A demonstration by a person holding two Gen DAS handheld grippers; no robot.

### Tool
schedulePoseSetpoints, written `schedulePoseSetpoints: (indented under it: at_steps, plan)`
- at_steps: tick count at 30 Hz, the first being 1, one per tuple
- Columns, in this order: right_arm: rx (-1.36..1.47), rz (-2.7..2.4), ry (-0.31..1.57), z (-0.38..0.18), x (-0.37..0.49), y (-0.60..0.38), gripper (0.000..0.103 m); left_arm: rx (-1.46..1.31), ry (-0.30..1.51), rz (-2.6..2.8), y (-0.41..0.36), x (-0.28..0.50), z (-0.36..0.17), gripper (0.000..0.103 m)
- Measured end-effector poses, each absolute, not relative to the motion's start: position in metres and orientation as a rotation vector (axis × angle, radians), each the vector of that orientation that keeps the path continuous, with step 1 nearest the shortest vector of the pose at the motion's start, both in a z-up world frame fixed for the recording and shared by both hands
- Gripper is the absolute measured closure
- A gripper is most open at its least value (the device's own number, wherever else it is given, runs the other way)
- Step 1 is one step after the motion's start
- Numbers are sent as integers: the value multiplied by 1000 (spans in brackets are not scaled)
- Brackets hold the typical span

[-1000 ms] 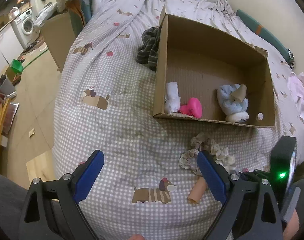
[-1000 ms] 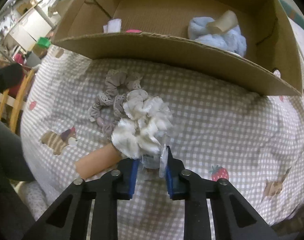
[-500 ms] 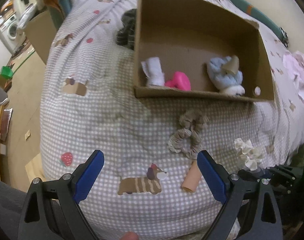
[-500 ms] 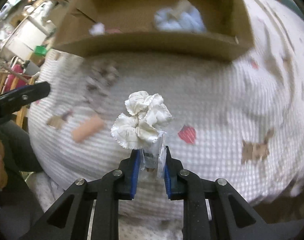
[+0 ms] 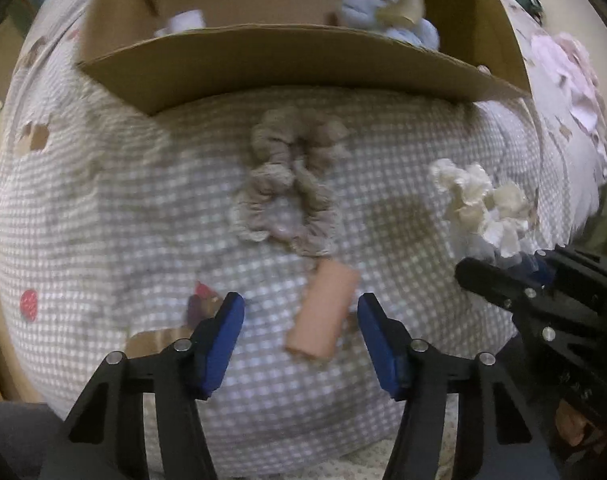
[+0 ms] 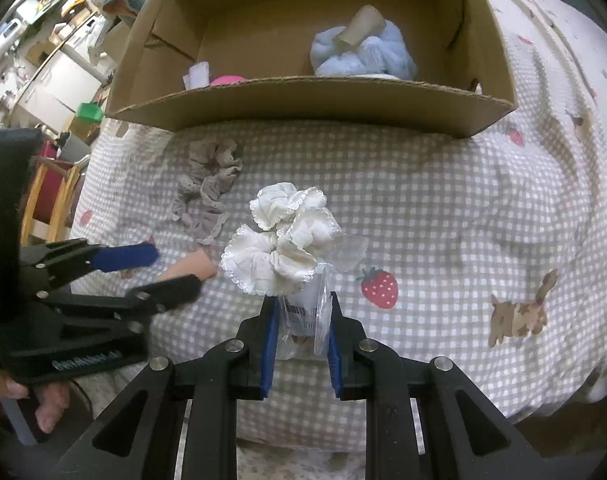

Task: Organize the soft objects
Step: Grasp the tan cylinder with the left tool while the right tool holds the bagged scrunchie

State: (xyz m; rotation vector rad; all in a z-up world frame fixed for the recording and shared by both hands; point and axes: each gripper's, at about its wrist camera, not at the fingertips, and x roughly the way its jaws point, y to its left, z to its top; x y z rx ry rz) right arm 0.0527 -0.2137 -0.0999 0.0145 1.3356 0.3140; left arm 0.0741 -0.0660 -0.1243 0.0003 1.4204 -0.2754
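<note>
My right gripper (image 6: pixel 301 308) is shut on the clear packet of a white scrunchie (image 6: pixel 281 246) and holds it above the checked bedspread; it also shows in the left wrist view (image 5: pixel 483 204). My left gripper (image 5: pixel 301 312) is open, its jaws on either side of a peach roll (image 5: pixel 323 320) lying on the bed; it is partly hidden in the right wrist view (image 6: pixel 191 268). A grey-beige scrunchie (image 5: pixel 291 184) lies just beyond. The cardboard box (image 6: pixel 303 100) behind holds a blue soft bundle (image 6: pixel 363 54), a pink item (image 6: pixel 227 79) and a white item (image 6: pixel 197 74).
The bed's checked cover (image 6: pixel 443 208) drops off at the near edge. The room floor and furniture (image 6: pixel 55 72) are to the left. A pale pink cloth (image 5: pixel 571 72) lies on the bed at the right.
My left gripper has moved forward and down so its jaws are now around the peach roll. My right gripper, still holding the white scrunchie, has moved nearer the box.
</note>
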Motion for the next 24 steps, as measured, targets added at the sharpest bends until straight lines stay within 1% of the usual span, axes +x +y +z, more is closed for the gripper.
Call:
schedulePoseSetpoints:
  at_steps: [1, 2, 3, 4, 5, 7, 9, 10, 14, 15, 20, 24]
  plan:
    - [10, 315, 1339, -99, 53, -212, 80, 12, 1410, -282, -70, 74, -125, 54]
    - [3, 315, 1342, -101, 57, -204, 80, 17, 1403, -285, -72, 74, -125, 68]
    - [-2, 315, 1346, -102, 57, -203, 80, 24, 1395, -291, -75, 73, -125, 76]
    - [-7, 314, 1352, -107, 57, -204, 80, 27, 1396, -304, -78, 72, -126, 86]
    - [-28, 306, 1360, -110, 56, -204, 80, 30, 1398, -312, -80, 71, -126, 92]
    - [-191, 254, 1359, -123, 55, -183, 80, 36, 1386, -318, -83, 69, -124, 96]
    - [-443, 201, 1305, -128, 50, -162, 80, 18, 1380, -319, -83, 66, -118, 97]
    - [-523, 206, 1275, -129, 47, -151, 80, 5, 1376, -316, -82, 65, -116, 97]
    - [-563, 238, 1187, -116, 45, -134, 80, -47, 1350, -276, -64, 65, -106, 97]
    - [-539, 247, 1173, -112, 46, -134, 80, -67, 1342, -267, -60, 65, -104, 97]
    - [-216, 303, 1199, -95, 61, -156, 80, -137, 1271, -238, -44, 66, -84, 98]
    - [-42, 331, 1204, -88, 65, -169, 80, -153, 1205, -205, -32, 66, -68, 98]
